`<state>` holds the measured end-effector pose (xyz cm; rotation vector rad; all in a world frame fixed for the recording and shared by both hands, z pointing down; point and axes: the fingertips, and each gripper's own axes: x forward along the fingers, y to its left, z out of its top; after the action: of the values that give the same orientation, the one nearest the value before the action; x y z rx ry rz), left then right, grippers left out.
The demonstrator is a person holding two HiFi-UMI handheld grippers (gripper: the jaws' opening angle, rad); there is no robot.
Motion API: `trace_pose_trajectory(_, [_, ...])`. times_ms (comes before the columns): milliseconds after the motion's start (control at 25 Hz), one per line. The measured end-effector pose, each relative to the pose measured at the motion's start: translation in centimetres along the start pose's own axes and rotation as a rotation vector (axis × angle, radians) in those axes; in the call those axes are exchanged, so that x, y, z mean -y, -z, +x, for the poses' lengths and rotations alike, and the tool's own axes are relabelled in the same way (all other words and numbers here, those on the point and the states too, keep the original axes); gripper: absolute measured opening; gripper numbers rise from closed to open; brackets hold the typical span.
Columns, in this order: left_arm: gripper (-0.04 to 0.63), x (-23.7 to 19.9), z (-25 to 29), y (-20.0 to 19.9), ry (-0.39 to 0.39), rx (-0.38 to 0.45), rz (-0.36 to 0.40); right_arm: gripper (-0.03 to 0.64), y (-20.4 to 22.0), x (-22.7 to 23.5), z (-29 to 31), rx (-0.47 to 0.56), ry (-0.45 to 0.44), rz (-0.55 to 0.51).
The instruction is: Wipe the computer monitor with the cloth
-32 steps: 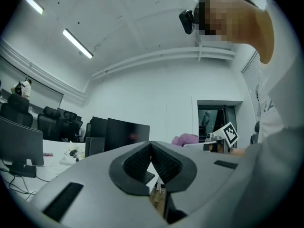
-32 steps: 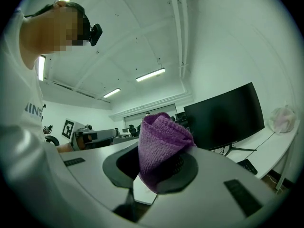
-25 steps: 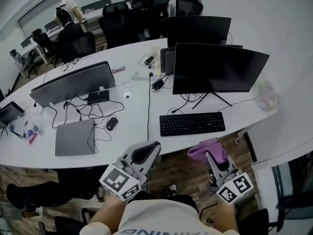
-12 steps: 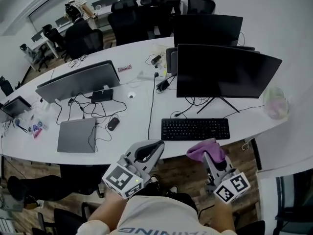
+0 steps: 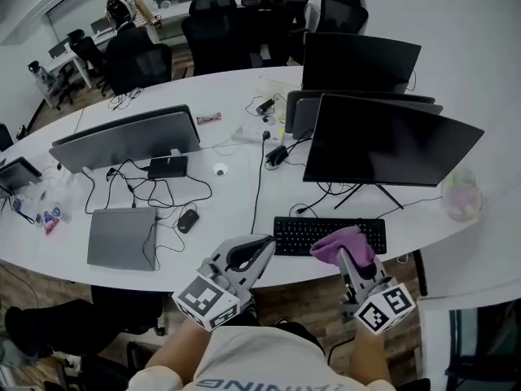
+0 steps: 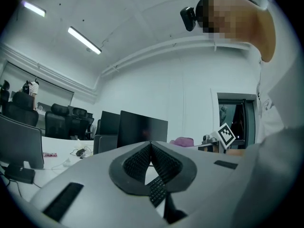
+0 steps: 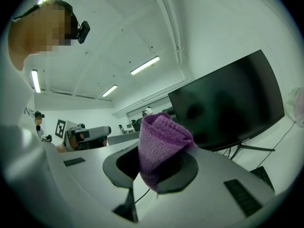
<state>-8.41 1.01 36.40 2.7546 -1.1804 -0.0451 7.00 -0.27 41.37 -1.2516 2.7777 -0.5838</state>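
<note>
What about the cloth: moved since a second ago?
Yes, forward. The cloth, held by the right hand-held gripper, was short of the keyboard; now it overlaps its near edge.

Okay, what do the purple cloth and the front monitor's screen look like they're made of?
The purple cloth looks like a soft knitted textile, maybe microfibre or cotton: ribbed loops and folds show. The monitor screen looks like a dark semi-matte plastic or glass panel: only faint, blurred reflections.
</note>
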Motion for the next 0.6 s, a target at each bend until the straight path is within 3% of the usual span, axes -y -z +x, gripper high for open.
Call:
trace_pose_trajectory(320, [0.010, -8.5, 0.3, -0.2, 0.013, 0.023, -0.020, 0.069, 0.0, 0.8, 8.1, -0.020, 0.095, 0.011])
trace_pose_trajectory(600, [0.010, -11.3, 1.4, 1.1, 0.059, 0.003, -0.071, 0.071, 0.7, 2.2, 11.7, -0.042, 0.161, 0.068])
